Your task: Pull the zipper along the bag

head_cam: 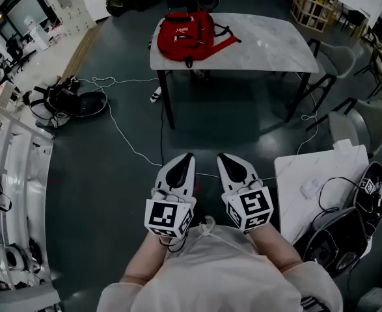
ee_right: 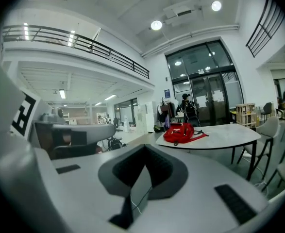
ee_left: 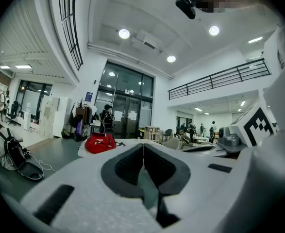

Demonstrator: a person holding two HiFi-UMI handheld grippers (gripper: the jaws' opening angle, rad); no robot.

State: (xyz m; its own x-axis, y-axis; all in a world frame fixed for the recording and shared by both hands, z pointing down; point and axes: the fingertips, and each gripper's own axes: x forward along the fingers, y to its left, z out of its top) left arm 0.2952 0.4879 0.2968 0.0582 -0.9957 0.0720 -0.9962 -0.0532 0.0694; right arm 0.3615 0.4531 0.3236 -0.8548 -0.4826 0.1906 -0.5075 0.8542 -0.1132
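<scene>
On the far side of the room, across open dark floor: red bag, lying flat on the left end of a pale marble-look table. Rest of the tabletop bare.

Bag looks about as wide as deep from the head view, so no clear long axis. Red straps trail off to its right across the tabletop. A small dark loop hangs at the edge nearest the person. Zipper too small to make out. From the left gripper view the bag is a low red lump, left of centre; from the right gripper view it sits right of centre, straps to the right.

Left tool and right tool held low, close to the person's body, side by side, well apart from the bag, tips aimed toward the table. Left tool: jaws pressed together, nothing between. Right tool: same, tips meeting, nothing held.

Between person and table: a white cable snakes over the floor from the left toward the tools. Heap of black gear on the floor, far left. Grey chairs at the table's right end. Small white table just right of the person, wires on it.
</scene>
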